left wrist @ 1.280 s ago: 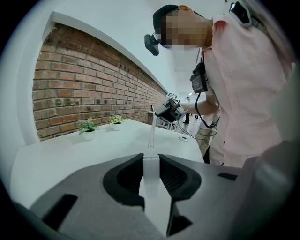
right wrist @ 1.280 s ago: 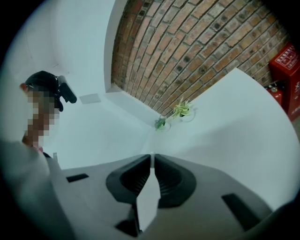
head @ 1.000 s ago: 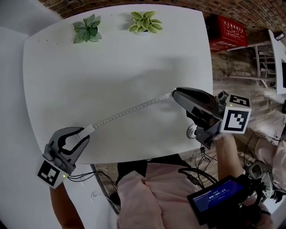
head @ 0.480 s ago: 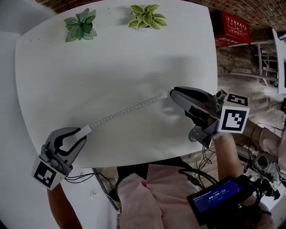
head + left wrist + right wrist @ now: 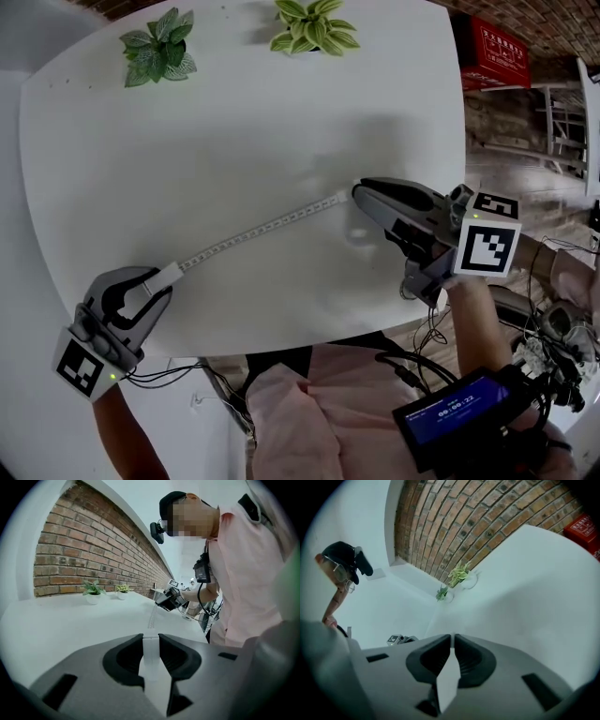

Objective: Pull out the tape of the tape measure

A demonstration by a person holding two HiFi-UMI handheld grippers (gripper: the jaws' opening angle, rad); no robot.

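Fingers of the left gripper (image 5: 155,286) clamp the white case (image 5: 166,277) of the tape measure near the table's (image 5: 234,112) front left edge. The right gripper's (image 5: 358,192) fingers are pressed almost together, pinching the tape's (image 5: 262,228) end. The tape stretches diagonally across the white table between them. Two potted plants (image 5: 155,56) stand at the far edge.
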